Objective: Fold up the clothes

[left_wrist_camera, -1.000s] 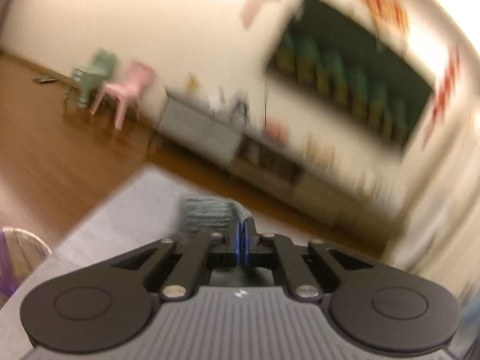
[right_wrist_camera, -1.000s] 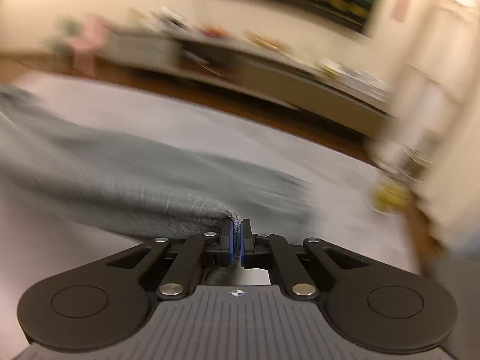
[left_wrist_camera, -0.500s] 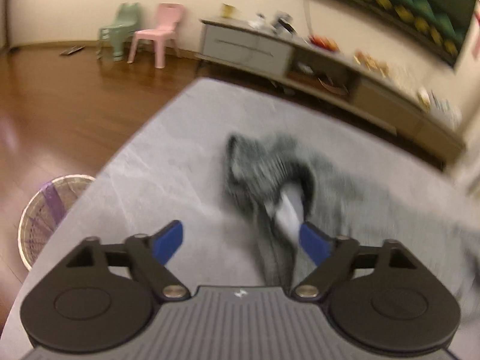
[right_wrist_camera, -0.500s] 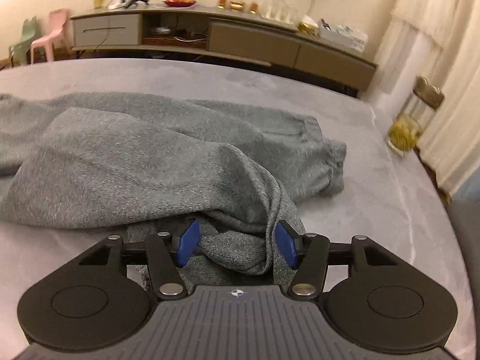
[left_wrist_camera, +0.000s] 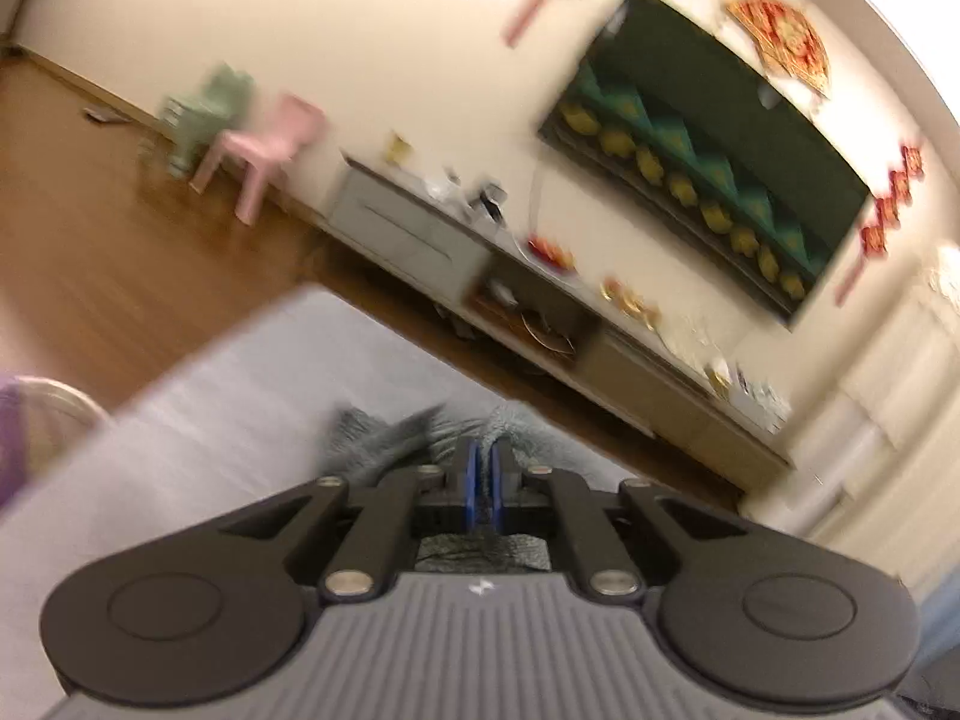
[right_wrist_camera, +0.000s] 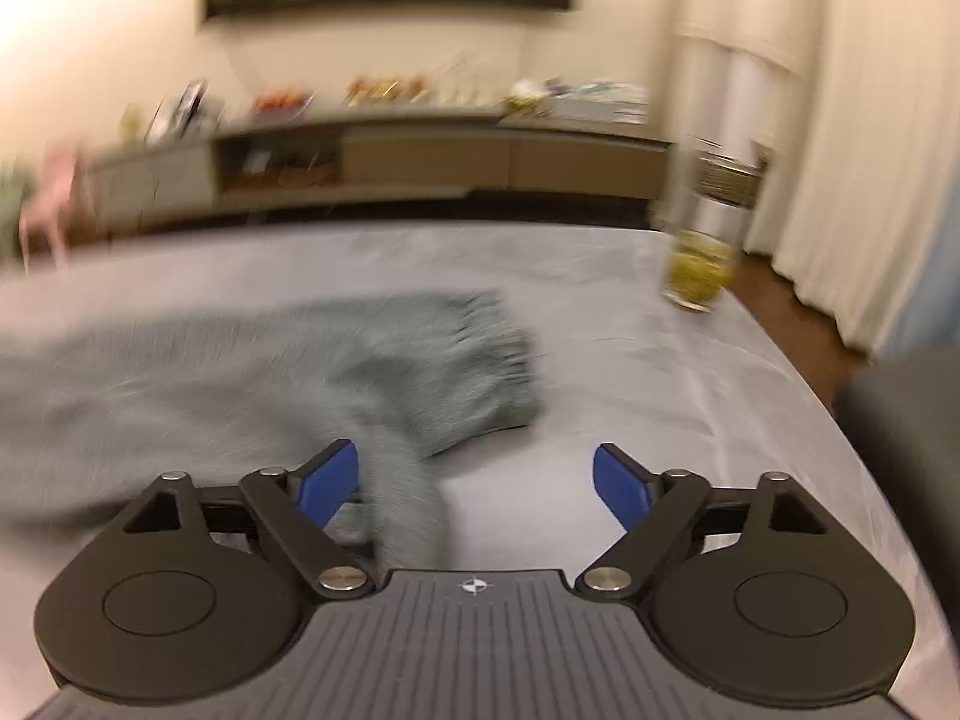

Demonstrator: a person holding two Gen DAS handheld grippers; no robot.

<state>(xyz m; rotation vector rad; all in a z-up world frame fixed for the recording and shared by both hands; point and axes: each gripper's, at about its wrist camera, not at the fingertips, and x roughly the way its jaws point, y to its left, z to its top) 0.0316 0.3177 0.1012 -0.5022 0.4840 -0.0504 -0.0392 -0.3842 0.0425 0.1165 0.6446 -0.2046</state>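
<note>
At the far left of the left wrist view, a pale woven basket with a purple lining [left_wrist_camera: 36, 420] is standing on the wooden floor beside the grey padded table [left_wrist_camera: 198, 420]; its contents are too blurred to tell. To its right, the left claw [left_wrist_camera: 482, 474] is pinching a bunched edge of the grey knitted fleece garment [left_wrist_camera: 390, 438] between its closed blue pads, likely lifting that end clear of the table so a fold can be carried across.

In the right wrist view, the garment [right_wrist_camera: 240, 378] is lying spread over the left and middle of the table [right_wrist_camera: 690, 420], its ribbed hem pointing right. A strand of it is trailing down past the left blue pad [right_wrist_camera: 330, 480] of the right claw [right_wrist_camera: 477, 483], whose fingers are standing wide apart and gripping nothing, probably readying for a fresh grasp. Further right, at the far table edge, a small yellow-green container [right_wrist_camera: 696, 270] is sitting, its contents unreadable through the blur.
</note>
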